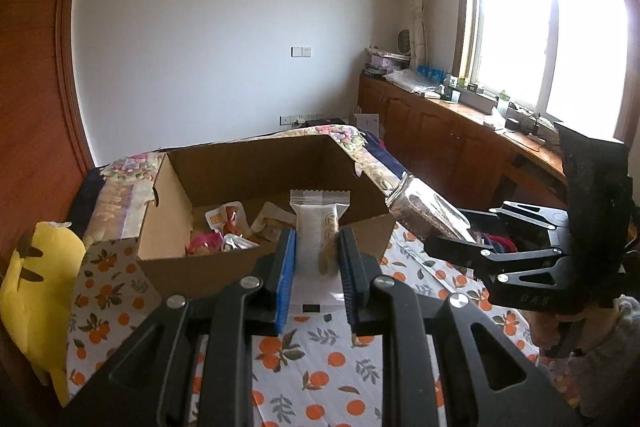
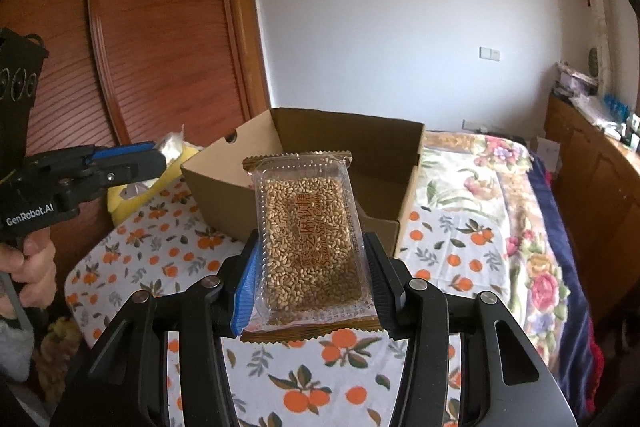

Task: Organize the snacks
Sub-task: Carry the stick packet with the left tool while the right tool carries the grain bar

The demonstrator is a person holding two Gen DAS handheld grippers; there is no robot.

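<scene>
Left gripper clamping white snack packet, cardboard box just beyond

the left wrist view looks forward and somewhat down along the left gripper, close over the cardboard box, toward a white wall and a window at right. the right wrist view looks the same way along the right gripper, facing the wardrobe. both share the box, the orange-print cloth, the bed, and each other's gripper at the frame edge.
</scene>
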